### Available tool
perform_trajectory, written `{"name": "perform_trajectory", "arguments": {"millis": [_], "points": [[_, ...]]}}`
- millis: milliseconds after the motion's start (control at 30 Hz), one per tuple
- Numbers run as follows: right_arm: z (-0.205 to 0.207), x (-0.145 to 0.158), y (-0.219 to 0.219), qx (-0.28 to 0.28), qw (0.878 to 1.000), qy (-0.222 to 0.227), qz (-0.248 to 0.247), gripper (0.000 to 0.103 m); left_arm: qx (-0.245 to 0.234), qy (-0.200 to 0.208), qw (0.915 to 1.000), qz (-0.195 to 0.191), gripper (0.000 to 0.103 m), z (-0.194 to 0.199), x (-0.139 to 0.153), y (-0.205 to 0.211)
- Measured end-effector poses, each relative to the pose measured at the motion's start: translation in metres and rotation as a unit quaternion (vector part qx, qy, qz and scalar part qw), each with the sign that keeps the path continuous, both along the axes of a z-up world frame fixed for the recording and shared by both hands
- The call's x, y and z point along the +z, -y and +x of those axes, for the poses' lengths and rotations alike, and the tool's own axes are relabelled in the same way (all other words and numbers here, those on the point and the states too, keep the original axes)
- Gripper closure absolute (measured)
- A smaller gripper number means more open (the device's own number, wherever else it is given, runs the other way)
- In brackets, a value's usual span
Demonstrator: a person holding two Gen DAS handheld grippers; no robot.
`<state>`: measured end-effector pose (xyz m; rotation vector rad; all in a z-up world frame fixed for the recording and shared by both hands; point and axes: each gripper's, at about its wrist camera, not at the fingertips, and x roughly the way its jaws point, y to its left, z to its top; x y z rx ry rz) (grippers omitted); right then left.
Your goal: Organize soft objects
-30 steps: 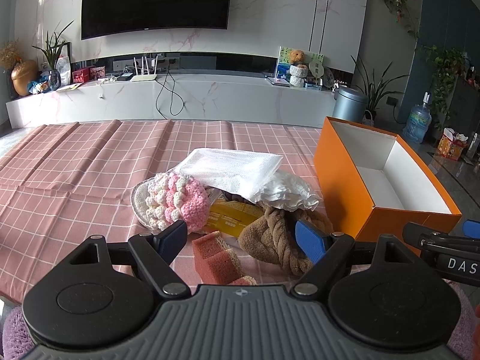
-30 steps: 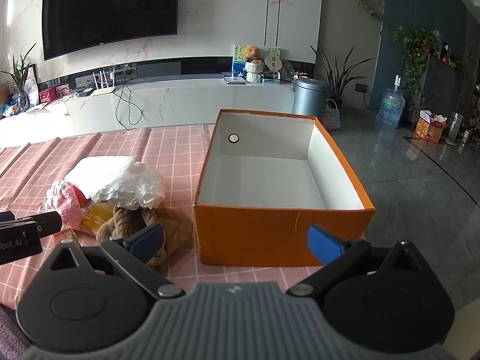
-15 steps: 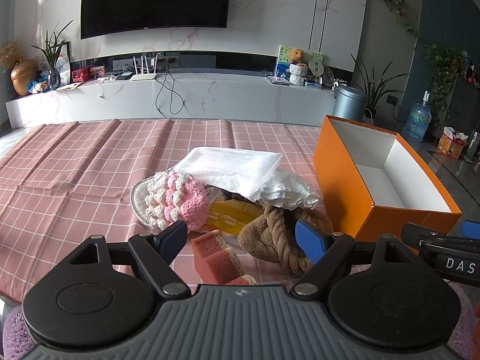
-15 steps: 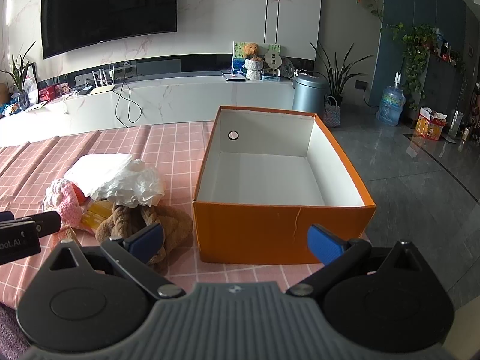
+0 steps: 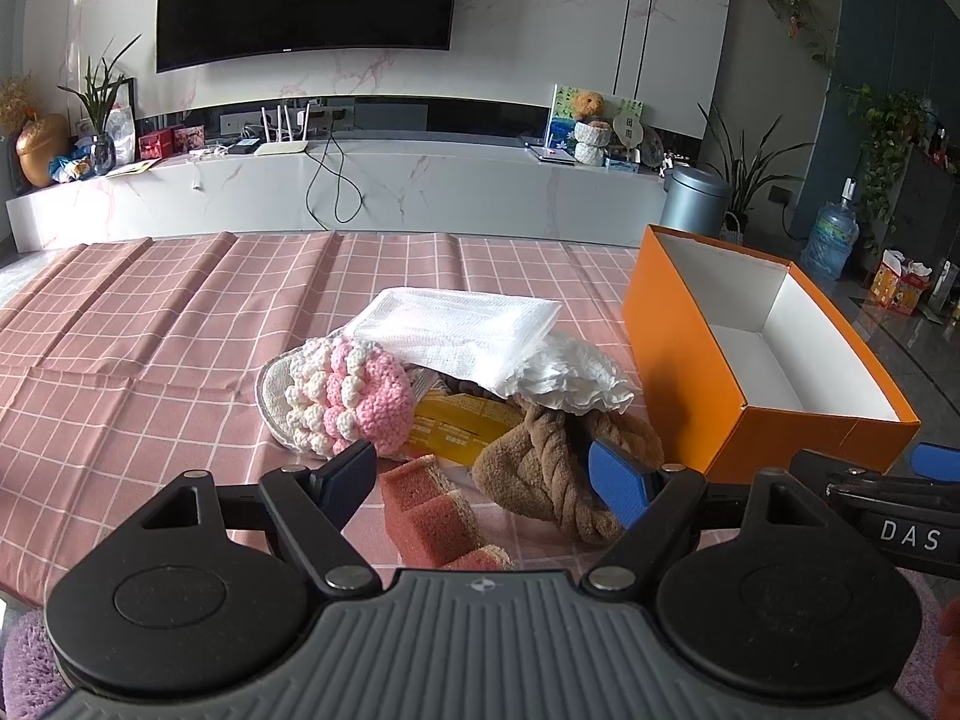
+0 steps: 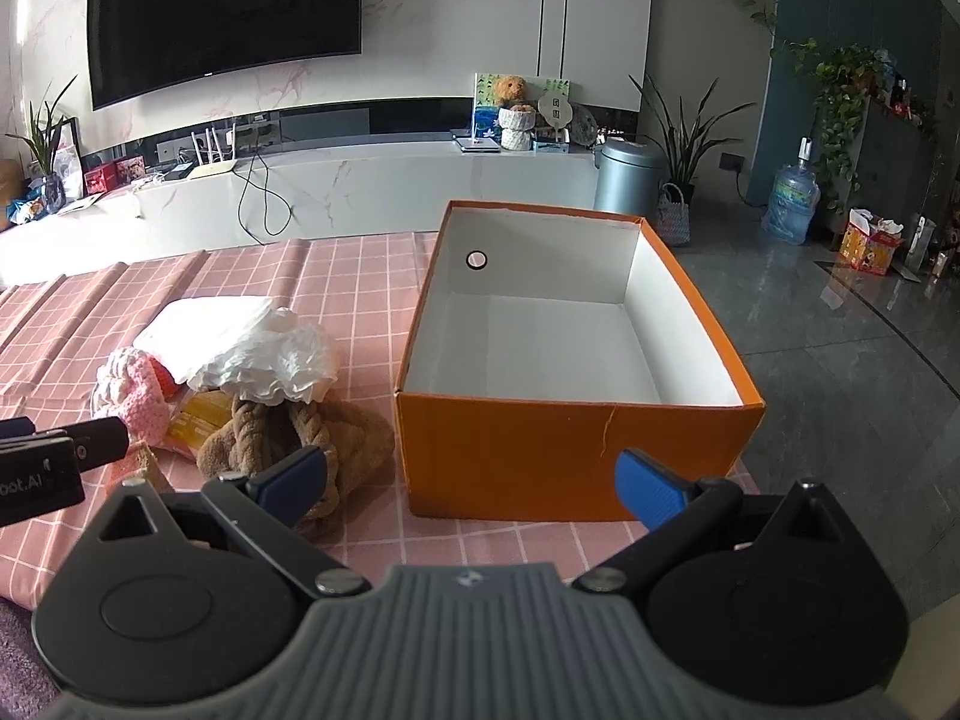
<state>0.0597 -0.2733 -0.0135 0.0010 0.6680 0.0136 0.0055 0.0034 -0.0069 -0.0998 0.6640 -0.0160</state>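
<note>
Both tools gape, holding nothing: left tool [image 5: 483, 474] low centre; right tool [image 6: 471, 477]; the soft pile [image 5: 456, 384] sits mid-frame beside the empty orange box [image 6: 570, 438]; grabbing tangled layers risks dragging neighbours off the worktop [image 5: 150, 324].

The orange box [image 6: 576, 456] sits slightly nearer the right tool [image 6: 471, 480] than before.

A pink checked cloth covers the bench [image 5: 150, 324]. Near its right edge stands an open orange box [image 6: 540, 450]. Just left of the box lies a heap: brown knit piece [image 5: 552, 468], red sponge [image 5: 426, 504], crocheted pink-and-white piece [image 5: 348, 390], possibly a slipper.
</note>
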Motion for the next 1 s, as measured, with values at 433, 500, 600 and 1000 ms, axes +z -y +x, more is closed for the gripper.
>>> {"name": "perform_trajectory", "arguments": {"millis": [433,500,600,1000], "points": [[0.006,-0.013,-0.021,0.082,0.996,-0.018,0.005,0.021,0.000,-0.103,0.9908,-0.087,0.022,0.016,-0.030,-0.023],[0.009,-0.018,-0.026,0.100,0.995,-0.026,0.002,0.025,0.017,-0.112,0.9895,-0.090,0.020,0.020,-0.035,-0.025],[0.015,-0.025,-0.034,0.127,0.991,-0.038,-0.001,0.038,0.034,-0.123,0.9885,-0.082,0.020,0.027,-0.042,-0.026],[0.034,-0.041,-0.059,0.219,0.974,-0.049,-0.032,0.030,0.025,-0.150,0.9852,-0.080,0.054,0.047,-0.062,-0.029]]}}
